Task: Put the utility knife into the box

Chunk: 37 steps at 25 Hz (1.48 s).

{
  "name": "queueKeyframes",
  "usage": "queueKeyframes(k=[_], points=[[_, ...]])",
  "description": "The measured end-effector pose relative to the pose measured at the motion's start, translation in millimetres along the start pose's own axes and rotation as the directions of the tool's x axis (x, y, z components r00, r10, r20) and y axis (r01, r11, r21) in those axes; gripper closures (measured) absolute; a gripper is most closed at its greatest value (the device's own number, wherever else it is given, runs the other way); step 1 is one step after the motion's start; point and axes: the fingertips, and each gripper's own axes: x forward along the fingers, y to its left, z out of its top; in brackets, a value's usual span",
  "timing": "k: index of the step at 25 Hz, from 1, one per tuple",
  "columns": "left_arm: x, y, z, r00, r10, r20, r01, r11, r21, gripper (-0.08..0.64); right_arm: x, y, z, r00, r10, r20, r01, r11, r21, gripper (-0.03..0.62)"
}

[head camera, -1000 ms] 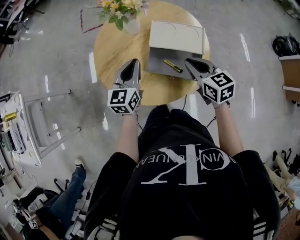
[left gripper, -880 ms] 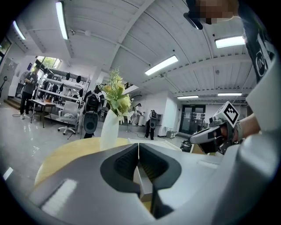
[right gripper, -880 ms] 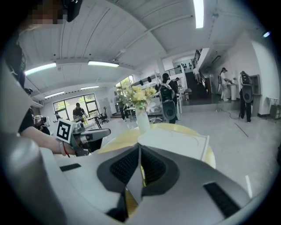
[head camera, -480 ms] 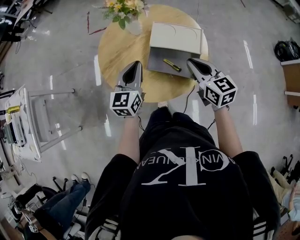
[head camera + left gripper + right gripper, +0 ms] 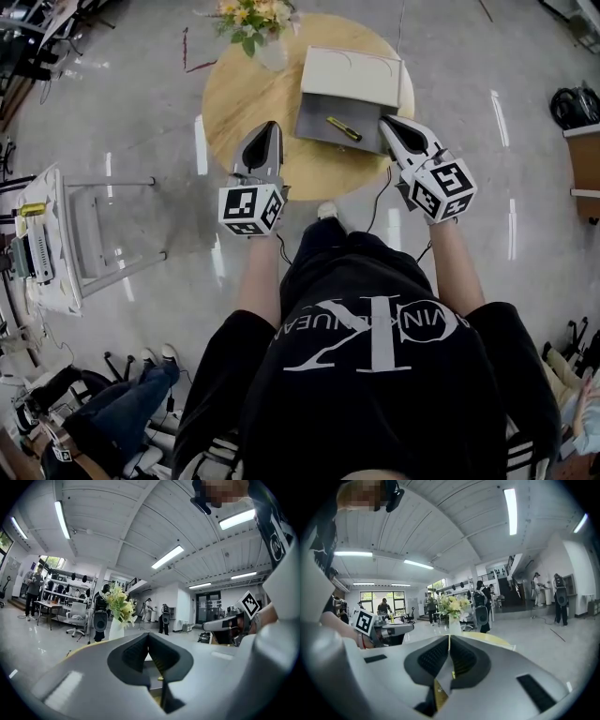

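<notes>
Utility knife (image 5: 344, 129) lies inside the open box (image 5: 314, 124) on the round table (image 5: 242, 94). Left gripper (image 5: 271, 126) and right gripper (image 5: 384, 121) (2 empty tools) flank it, jaws pressed together.

On the table (image 5: 239, 103), the box (image 5: 349, 75) sits right of the vase (image 5: 269, 52). The utility knife (image 5: 344, 129) lies in the box, with the left gripper (image 5: 270, 126) and right gripper (image 5: 384, 120) flanking its near side.

A big open lab or workshop hall: polished grey floor (image 5: 112, 103), long strip lights (image 5: 167, 557) on a ribbed ceiling (image 5: 117, 513), racks of gear (image 5: 61, 588), office chairs (image 5: 76, 618), people (image 5: 559, 598) standing about, a round wooden counter (image 5: 246, 105) with flowers (image 5: 248, 15)
</notes>
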Motion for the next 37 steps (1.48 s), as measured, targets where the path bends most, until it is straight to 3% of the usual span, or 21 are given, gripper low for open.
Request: queueKeyframes(k=[14, 37], points=[[-18, -8, 26, 0.998, 0.012, 0.06, -0.013, 1.0, 0.025, 0.549, -21, 8, 26, 0.995, -0.018, 0.1, 0.024, 0.998, -0.064, 0.577], [-21, -11, 55, 0.993, 0.016, 0.114, -0.024, 0.997, 0.07, 0.549, -23, 5, 41, 0.989, -0.008, 0.145, 0.018, 0.997, -0.069, 0.577]])
